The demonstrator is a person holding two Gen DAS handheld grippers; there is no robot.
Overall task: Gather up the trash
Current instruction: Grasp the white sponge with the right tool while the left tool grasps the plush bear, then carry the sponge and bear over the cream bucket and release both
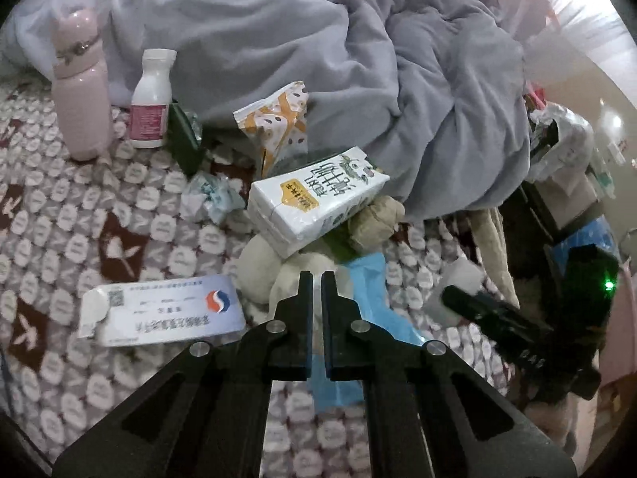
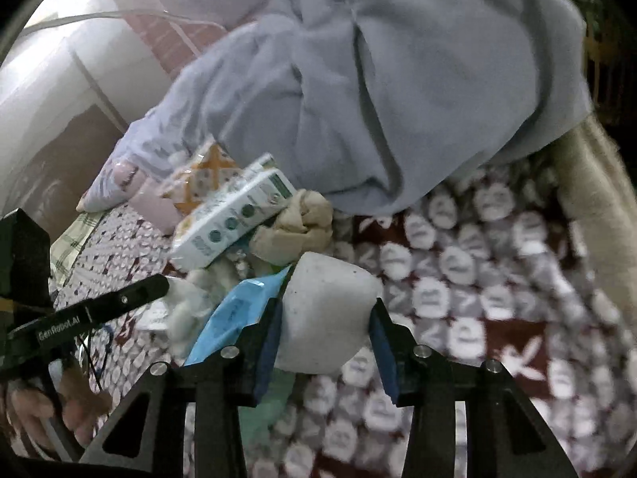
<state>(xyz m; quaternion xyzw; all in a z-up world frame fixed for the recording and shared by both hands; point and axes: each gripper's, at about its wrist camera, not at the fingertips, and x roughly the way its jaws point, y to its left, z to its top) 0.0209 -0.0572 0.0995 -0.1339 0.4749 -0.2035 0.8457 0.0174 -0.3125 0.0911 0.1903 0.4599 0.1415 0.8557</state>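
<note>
My left gripper (image 1: 317, 279) is shut and empty, just short of a white milk carton (image 1: 314, 203) lying on a beige plush toy (image 1: 274, 275). A blue wrapper (image 1: 374, 298) lies under its fingers. My right gripper (image 2: 326, 310) is shut on a white paper cup (image 2: 324, 310), held above the patterned bedspread (image 2: 477, 318); the cup also shows in the left wrist view (image 1: 462, 279). Other trash: an orange snack bag (image 1: 278, 119), a crumpled tissue (image 1: 211, 199), a flat medicine box (image 1: 159, 310).
A pink flask (image 1: 79, 87), a white pill bottle (image 1: 151, 99) and a dark green packet (image 1: 183, 139) stand at the back left. A rumpled grey blanket (image 1: 318, 40) fills the back. A bedside clutter of bags (image 1: 565, 139) lies at right.
</note>
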